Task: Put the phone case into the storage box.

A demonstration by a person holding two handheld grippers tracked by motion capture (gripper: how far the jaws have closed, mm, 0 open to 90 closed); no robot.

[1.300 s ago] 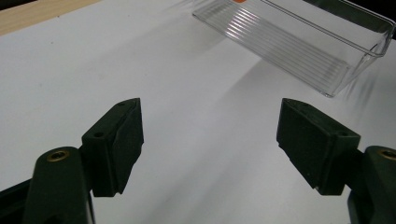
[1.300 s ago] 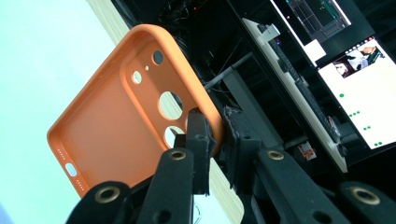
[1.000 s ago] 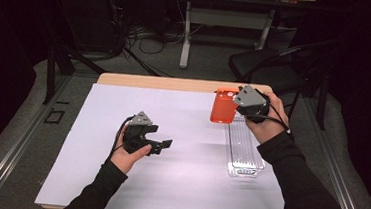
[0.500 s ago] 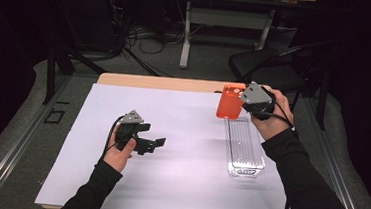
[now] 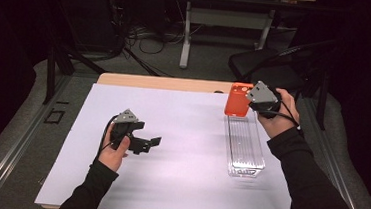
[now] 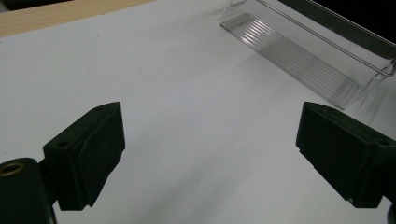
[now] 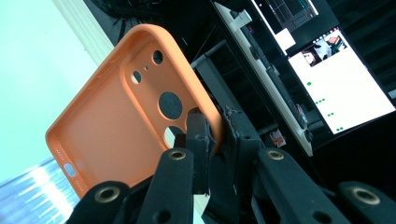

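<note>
White table sheet (image 5: 186, 134), orange phone case (image 5: 237, 100) above clear tray's (image 5: 245, 149) far edge.

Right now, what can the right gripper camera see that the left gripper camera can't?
The right gripper view alone has the orange phone case, pinched at its edge between the right gripper jaws, with its camera holes facing us. Behind it glows a computer screen.

The left gripper view alone has the left gripper, whose jaws have just been opening; they stand wide apart over the sheet with nothing between them. A strip of the wooden table runs along the top.

Both share the white sheet and the clear plastic tray.
</note>
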